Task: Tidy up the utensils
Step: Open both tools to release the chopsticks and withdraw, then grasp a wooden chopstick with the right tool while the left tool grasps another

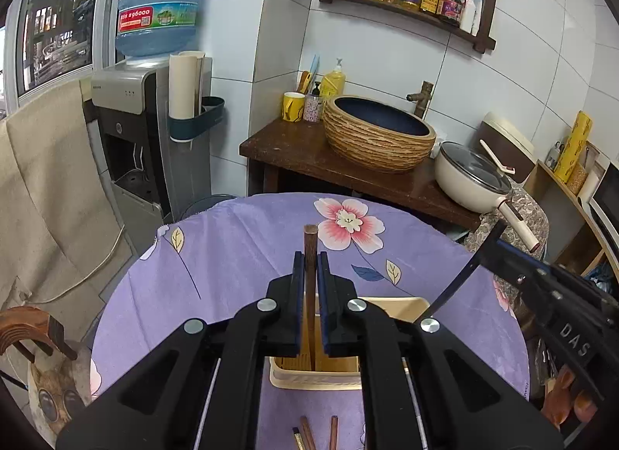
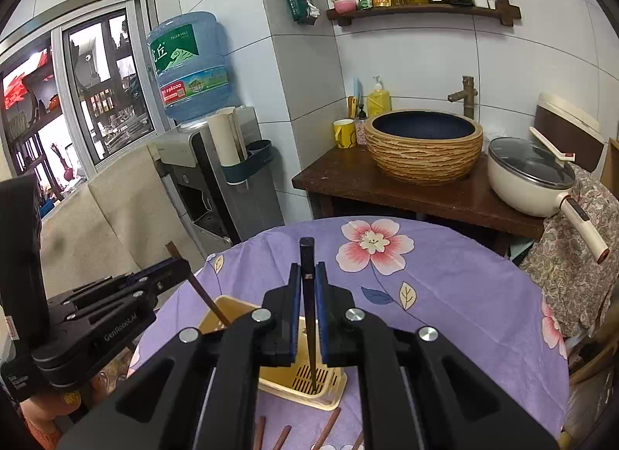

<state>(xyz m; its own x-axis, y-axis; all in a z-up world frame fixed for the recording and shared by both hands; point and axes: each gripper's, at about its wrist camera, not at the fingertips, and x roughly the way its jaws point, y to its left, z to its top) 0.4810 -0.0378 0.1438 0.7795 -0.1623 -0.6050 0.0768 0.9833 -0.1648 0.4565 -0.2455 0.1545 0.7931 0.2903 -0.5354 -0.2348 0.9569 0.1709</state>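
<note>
On the left, the left tool [image 1: 310,287] is clamped on a brown wooden chopstick [image 1: 310,256], whose long axis runs steeply up and down; its top stands clear above the pads and its lower end dips into the left compartment of the beige slotted holder [image 1: 402,305], which sits on the purple flowered tabletop [image 1: 232,241] directly below and just near of the tool. To the right, the right tool [image 2: 307,287] is clamped on a black chopstick [image 2: 307,256], also near upright, with its tip already down inside the right, perforated compartment of the same holder [image 2: 301,380]. Each hand is thus over its own side of the holder, so neither needs to cross. The coming move, as I judge it, turns on keeping each stick upright over its compartment and then letting go. About 3 loose brown chopsticks [image 2: 327,428] lie flat on the tabletop on the near side of the holder, nearer the right hand.
</note>
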